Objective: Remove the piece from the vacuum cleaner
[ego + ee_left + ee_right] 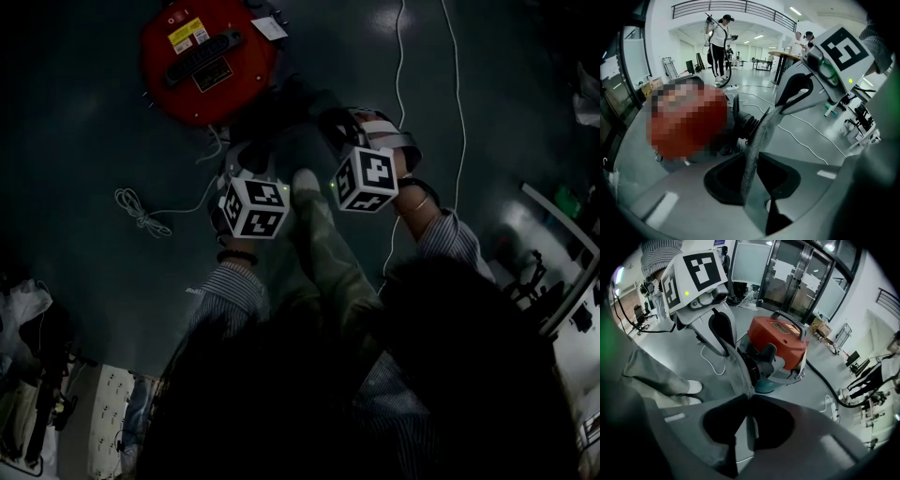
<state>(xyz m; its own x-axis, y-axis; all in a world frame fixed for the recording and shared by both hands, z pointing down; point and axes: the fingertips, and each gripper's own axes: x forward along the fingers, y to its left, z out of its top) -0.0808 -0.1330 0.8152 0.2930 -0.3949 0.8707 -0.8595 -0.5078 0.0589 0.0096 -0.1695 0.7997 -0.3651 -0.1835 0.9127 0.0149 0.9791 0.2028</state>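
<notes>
A red drum vacuum cleaner (208, 58) stands on the dark floor at the head view's upper left. In the right gripper view the vacuum cleaner (780, 341) shows its black inlet facing me. A limp grey piece (736, 364) hangs from beside that inlet and is stretched between both grippers. My left gripper (752, 194) is shut on the grey piece (757, 140), which runs up to the right gripper (782, 108). My right gripper (750, 401) is shut on the piece's other end, just below the left gripper (724, 345). In the head view both marker cubes sit close together in front of the vacuum.
White cables (141, 211) lie on the floor left of the grippers, and another cable (457, 94) runs down the right. A black hose (825, 380) trails from behind the vacuum. The person's white shoe (691, 386) stands close under the grippers. People (719, 47) stand far off.
</notes>
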